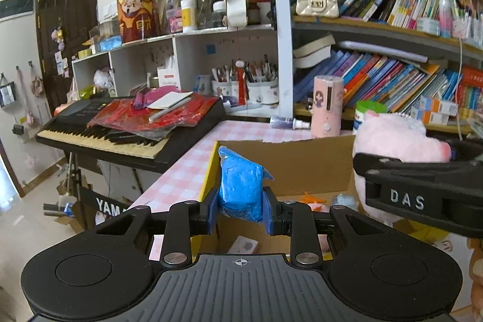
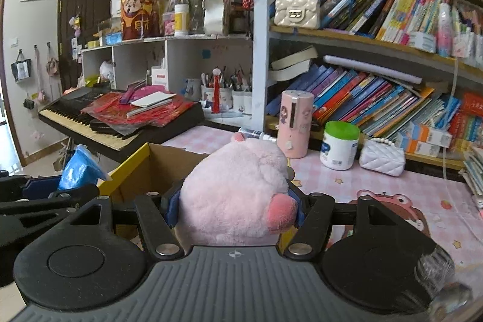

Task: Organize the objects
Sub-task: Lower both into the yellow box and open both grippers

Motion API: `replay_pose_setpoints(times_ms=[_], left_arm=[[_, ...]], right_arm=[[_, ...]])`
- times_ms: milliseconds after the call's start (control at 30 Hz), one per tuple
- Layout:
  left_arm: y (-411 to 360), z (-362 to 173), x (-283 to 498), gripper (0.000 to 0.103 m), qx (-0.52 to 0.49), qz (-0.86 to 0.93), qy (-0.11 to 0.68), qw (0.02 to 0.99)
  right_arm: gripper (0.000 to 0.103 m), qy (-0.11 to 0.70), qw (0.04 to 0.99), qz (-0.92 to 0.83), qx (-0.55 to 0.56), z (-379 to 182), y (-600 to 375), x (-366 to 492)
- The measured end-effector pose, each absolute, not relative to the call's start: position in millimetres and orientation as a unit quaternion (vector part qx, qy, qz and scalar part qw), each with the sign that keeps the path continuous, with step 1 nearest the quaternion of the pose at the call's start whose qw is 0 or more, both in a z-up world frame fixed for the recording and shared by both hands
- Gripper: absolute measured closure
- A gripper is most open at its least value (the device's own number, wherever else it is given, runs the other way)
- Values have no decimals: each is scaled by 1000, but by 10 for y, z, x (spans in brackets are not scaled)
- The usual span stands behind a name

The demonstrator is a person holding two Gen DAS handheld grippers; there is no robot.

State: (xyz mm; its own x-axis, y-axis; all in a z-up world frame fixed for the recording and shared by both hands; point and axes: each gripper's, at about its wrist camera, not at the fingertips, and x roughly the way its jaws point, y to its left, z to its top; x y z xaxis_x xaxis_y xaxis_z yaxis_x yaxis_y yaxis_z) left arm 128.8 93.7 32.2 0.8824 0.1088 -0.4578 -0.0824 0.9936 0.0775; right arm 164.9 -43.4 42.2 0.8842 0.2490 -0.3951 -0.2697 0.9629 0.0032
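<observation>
My left gripper [image 1: 240, 208] is shut on a blue plastic packet [image 1: 240, 186], held upright over the near left corner of an open cardboard box [image 1: 289, 168]. My right gripper [image 2: 234, 205] is shut on a pink plush pig [image 2: 235, 192], which fills the space between its blue pads. In the left wrist view the pig [image 1: 395, 138] and the right gripper's black body [image 1: 422, 189] sit at the right, above the box's right side. The blue packet [image 2: 79, 168] shows at the left of the right wrist view. Small items lie in the box bottom, mostly hidden.
The box stands on a pink checked desk [image 1: 187, 171]. Behind it stand a pink cylinder [image 2: 294, 125], a green-lidded white jar [image 2: 339, 145] and a white quilted purse [image 2: 382, 157]. Shelves of books [image 2: 377, 98] rise behind; a keyboard piano [image 1: 126, 125] with red papers sits left.
</observation>
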Motion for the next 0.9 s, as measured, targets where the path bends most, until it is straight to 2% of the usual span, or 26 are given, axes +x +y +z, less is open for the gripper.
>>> replay_pose_setpoints(times_ms=[433, 900], left_arm=[[868, 76, 1650, 75, 45, 78, 292, 952], [805, -14, 1794, 75, 58, 86, 318, 942]], right_arm=[[40, 242, 953, 177, -35, 223, -331, 2275], [40, 274, 942, 192, -32, 66, -290, 2519]])
